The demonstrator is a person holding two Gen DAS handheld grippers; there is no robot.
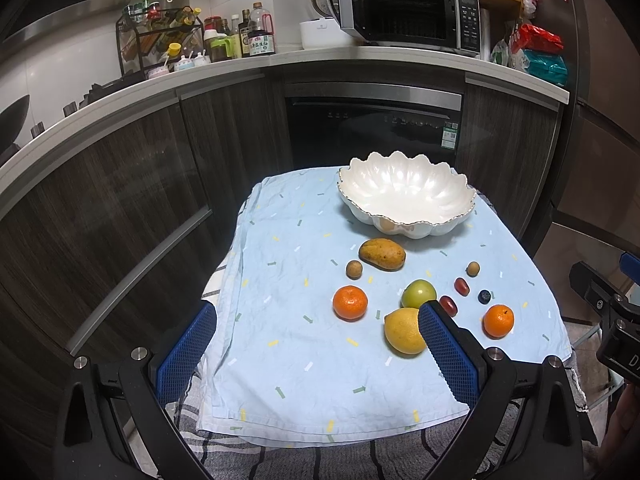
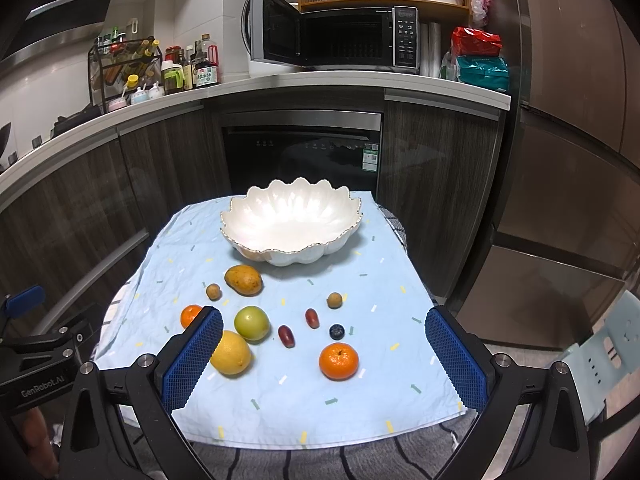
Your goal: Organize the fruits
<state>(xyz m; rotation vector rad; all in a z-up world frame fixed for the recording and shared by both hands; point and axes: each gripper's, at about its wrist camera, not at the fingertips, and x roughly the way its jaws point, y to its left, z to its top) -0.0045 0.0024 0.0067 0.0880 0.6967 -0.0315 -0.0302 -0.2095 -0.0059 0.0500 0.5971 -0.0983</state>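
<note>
Left wrist view: left gripper [image 1: 316, 344] spread wide, holding nothing, low centre of frame over the blue cloth [image 1: 280, 360]. Right wrist view: right gripper [image 2: 324, 356] also spread wide and empty.

Fruit all loose on the cloth, mid-frame, none in the bowl [image 1: 404, 216], which sits at the cloth's far end, upper centre. Count from right wrist view: mango [image 2: 243, 279], 2 tangerines [image 2: 338, 361] [image 2: 190, 315], lemon [image 2: 231, 353], green apple [image 2: 251, 323], 2 grapes [image 2: 286, 336] [image 2: 312, 317], blueberry [image 2: 337, 332], 2 longans [image 2: 213, 292] [image 2: 334, 300].

Risks, as I read it:
- Lemon, apple and 1 grape are close together, may even touch; closing on 1 could knock a neighbour rolling.
- Round fruit on wrinkled cloth: a nudge from a pad could send a tangerine or longan off the near edge.
- Grapes and blueberry look soft and small; a hard pinch likely squashes them, a weak one drops them.
- Bowl rim is scalloped, looks like ceramic; dropping the mango from height could chip it or bounce fruit out.
- Both grippers working the same patch could collide.

Hard to see:
- Left tangerine in right wrist view is half behind a blue pad [image 2: 192, 360].
- Lemon partly covered by a pad in both views.
- Orange patch on the bowl's outer wall: probably a reflection, cannot tell.
- What lies under the cloth, apart from a striped cloth [image 2: 320, 460] at the frame bottom, is hidden.
</note>
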